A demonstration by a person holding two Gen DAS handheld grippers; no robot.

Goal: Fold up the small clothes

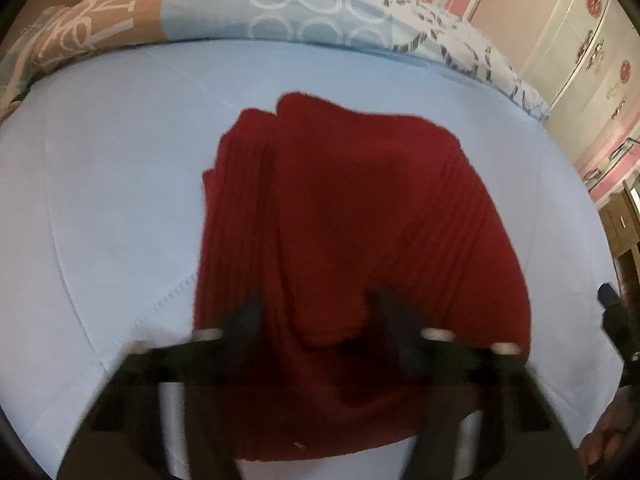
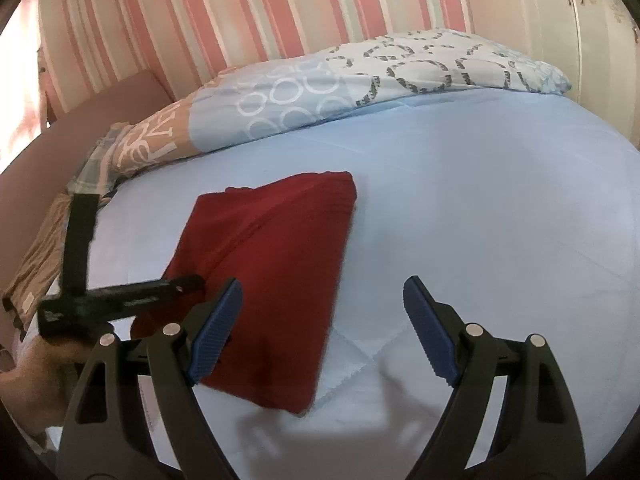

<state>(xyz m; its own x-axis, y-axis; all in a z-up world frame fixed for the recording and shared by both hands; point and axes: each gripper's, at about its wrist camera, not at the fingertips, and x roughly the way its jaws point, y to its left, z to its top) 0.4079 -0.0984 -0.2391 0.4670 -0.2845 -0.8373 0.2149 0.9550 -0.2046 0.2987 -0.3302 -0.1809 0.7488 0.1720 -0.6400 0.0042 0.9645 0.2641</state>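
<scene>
A dark red ribbed garment [image 1: 352,216] lies folded into a rough rectangle on the light blue bed sheet [image 1: 120,184]. My left gripper [image 1: 316,300] is blurred, open, and hovers over the garment's near part, holding nothing. In the right wrist view the same garment [image 2: 272,264] lies left of centre. My right gripper [image 2: 322,292] is open and empty above the sheet [image 2: 480,208], its left finger [image 2: 216,332] over the garment's near edge. The left gripper also shows there [image 2: 120,300] at the garment's left edge.
A folded patterned duvet [image 2: 320,80] lies along the far side of the bed, also in the left wrist view [image 1: 280,12]. A pink striped wall [image 2: 280,4] and white wardrobe doors [image 1: 580,48] stand behind. The right gripper's tip [image 1: 616,312] shows at the right edge.
</scene>
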